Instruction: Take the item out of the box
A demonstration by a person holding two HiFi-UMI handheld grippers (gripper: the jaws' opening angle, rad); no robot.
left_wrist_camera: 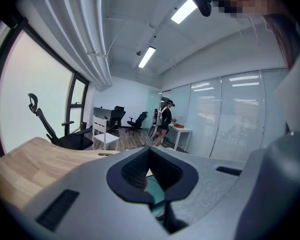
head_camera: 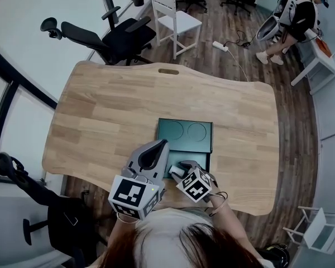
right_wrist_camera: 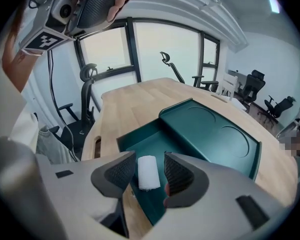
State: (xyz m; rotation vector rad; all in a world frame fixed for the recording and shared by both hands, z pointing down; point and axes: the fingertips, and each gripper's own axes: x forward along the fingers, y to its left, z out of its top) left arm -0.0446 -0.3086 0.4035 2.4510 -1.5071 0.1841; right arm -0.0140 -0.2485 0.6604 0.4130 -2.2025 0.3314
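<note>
One wooden table [head_camera: 111, 116]. One dark green box [right_wrist_camera: 135, 141], its open lid showing two round recesses [right_wrist_camera: 202, 118]. One white roll [right_wrist_camera: 148, 172]. Two grippers: the left gripper [head_camera: 159, 147] and the right gripper [head_camera: 180, 167]. Four black office chairs [head_camera: 114, 38], one white chair [head_camera: 176, 18], one power strip [head_camera: 220, 46], one person [head_camera: 296, 15].

left hand-held gripper [head_camera: 162, 143] grey | right hand-held gripper [head_camera: 182, 164] grey | cubes [head_camera: 135, 195] black-white markers | pads [right_wrist_camera: 121, 172] dark ribbed

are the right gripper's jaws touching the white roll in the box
Apart. The right gripper view shows the white roll between the right gripper's open jaws, with green box floor visible as a gap on each side.
</note>
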